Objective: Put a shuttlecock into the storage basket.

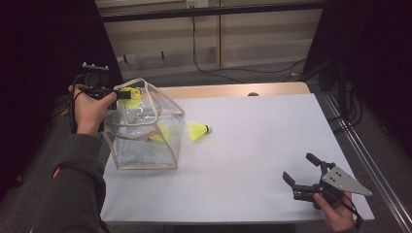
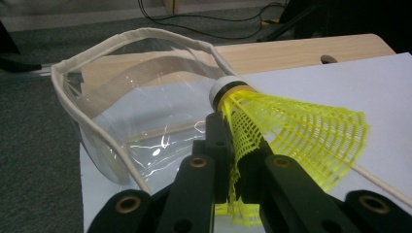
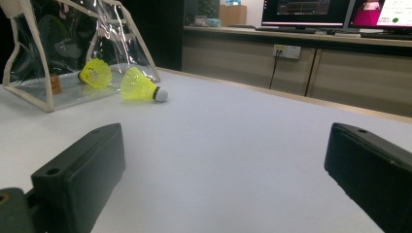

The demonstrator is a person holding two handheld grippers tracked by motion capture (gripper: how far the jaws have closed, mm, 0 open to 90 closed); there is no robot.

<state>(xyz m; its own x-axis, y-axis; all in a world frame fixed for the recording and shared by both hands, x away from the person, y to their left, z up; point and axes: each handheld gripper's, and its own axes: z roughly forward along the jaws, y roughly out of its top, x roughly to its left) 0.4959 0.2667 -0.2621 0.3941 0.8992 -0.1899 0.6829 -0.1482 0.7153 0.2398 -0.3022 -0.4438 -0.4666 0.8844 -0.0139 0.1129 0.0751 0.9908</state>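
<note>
My left gripper (image 1: 118,93) is clamped on the skirt of a yellow shuttlecock (image 2: 291,131), holding it above the open mouth of the clear bag (image 1: 167,136) at the table's left edge. The pinch crumples the mesh, so I judge it could snag on a jaw when let go, or clip the soft rim (image 2: 145,34) and fall outside. Its white cork points toward the bag. A second shuttlecock (image 1: 159,134) lies inside, a third (image 1: 198,131) just beside the bag. My right gripper (image 1: 301,171) rests spread, holding nothing.
</note>
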